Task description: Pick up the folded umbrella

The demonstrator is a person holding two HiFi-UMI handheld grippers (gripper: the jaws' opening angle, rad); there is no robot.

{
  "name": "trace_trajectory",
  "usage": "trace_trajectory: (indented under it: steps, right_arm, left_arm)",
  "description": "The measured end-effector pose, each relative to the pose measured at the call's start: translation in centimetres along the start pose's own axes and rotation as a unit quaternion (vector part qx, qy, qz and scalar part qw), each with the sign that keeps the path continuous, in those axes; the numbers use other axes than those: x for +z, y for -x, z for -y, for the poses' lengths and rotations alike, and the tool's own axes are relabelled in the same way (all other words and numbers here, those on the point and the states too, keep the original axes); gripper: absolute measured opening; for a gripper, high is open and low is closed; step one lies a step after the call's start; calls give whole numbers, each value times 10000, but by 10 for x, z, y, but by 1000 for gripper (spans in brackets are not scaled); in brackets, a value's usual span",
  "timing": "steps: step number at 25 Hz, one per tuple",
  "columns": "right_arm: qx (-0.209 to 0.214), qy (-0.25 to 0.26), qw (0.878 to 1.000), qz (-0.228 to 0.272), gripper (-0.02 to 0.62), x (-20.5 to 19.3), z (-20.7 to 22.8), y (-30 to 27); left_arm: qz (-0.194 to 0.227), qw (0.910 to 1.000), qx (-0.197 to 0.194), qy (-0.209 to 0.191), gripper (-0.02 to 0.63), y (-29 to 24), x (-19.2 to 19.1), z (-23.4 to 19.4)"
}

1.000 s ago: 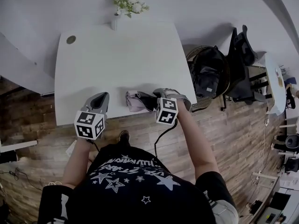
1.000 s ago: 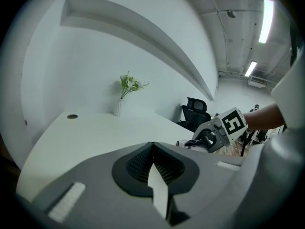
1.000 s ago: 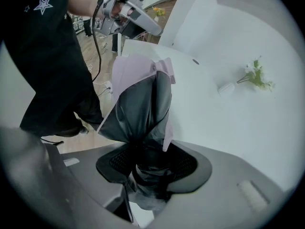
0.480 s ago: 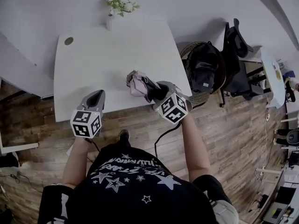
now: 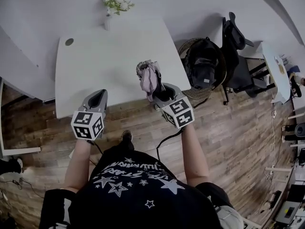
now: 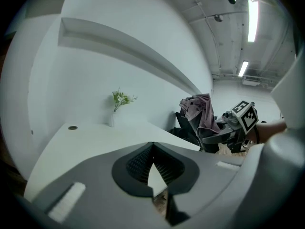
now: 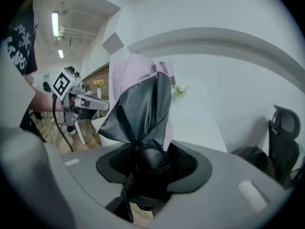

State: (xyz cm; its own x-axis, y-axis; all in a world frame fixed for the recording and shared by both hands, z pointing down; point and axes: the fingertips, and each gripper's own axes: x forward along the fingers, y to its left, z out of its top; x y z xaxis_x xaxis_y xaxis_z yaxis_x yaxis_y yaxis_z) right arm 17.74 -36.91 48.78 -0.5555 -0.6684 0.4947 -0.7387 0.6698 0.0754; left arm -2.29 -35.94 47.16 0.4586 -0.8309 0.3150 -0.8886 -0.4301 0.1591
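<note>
right gripper clamped on folded umbrella, above table edge | left gripper seemingly closed, empty

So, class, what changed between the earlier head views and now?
The right gripper, already shut on the folded umbrella, lifted it off the table and swung it upright. The left gripper stayed empty by the table's near edge; the flower vase is unmoved.

The umbrella is soft pink and dark cloth, the table smooth matt white, the floor wood planks.
</note>
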Motion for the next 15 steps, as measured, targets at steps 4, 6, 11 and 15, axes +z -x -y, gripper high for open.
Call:
trace_trajectory:
  steps: [4, 6, 11, 15]
  right_arm:
    - [-36, -712, 9965, 430, 225, 4, -8, 25]
    - [-31, -912, 9940, 598, 225, 6, -16, 40]
    - [-87, -1364, 9873, 813, 226, 0, -36, 75]
    - [-189, -1733, 9796, 997, 227, -10, -49, 100]
  left_arm:
    - [63, 9999, -69, -39, 1, 17, 0, 18]
    - [72, 9999, -107, -58, 0, 27, -3, 29]
    - [90, 9998, -182, -73, 0, 55, -13, 53]
    - [109, 9997, -201, -74, 1, 77, -22, 70]
